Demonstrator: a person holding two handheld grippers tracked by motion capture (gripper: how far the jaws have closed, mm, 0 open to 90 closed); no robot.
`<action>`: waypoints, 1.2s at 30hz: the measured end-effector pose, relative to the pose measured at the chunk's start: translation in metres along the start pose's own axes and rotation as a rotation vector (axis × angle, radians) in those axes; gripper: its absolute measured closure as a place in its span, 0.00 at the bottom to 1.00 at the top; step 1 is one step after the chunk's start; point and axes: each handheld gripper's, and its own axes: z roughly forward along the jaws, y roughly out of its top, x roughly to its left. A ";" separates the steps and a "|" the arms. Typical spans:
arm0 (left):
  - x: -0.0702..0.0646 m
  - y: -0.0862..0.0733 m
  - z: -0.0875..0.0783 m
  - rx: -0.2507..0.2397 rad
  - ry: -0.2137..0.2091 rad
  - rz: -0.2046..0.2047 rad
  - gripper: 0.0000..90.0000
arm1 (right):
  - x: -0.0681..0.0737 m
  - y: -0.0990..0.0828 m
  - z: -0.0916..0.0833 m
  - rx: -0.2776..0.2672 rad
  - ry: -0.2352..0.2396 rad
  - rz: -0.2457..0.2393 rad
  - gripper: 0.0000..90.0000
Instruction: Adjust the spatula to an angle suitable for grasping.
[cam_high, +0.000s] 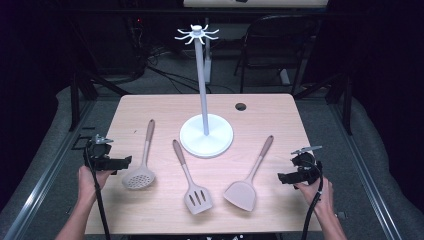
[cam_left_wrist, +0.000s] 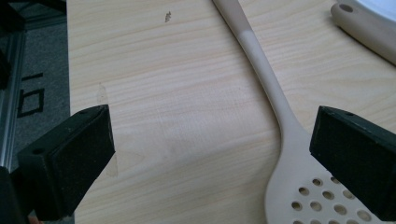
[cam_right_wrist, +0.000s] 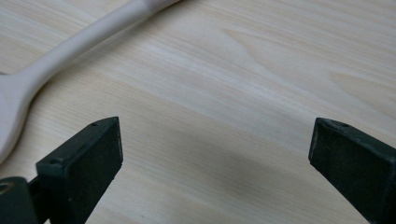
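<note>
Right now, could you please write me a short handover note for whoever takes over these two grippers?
Left gripper: open, holding nothing, beside the skimmer.
Right gripper: open, holding nothing, beside the solid spatula.
The slotted spatula lies between those two utensils, in front of the white stand, all flat on the table.
Done: nothing picked up; the stand's hooks are bare.
Left: probably to hang all three utensils on the hooks.

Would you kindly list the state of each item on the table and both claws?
Skimmer: flat on table, untouched.
Slotted turner: flat on table.
Solid turner: flat on table.
Utensil stand: upright, hooks empty.
Left claw: open, empty.
Right claw: open, empty.
</note>
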 end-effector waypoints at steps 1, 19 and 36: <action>-0.001 0.000 0.001 0.001 -0.001 0.000 0.00 | 0.000 0.000 0.000 0.000 0.000 0.000 0.03; -0.014 0.009 0.015 -0.004 -0.012 0.077 0.00 | 0.004 0.000 0.005 0.044 0.152 0.069 0.03; -0.012 0.008 0.020 0.018 -0.018 0.089 0.00 | 0.040 0.034 0.017 -0.002 0.119 0.087 0.16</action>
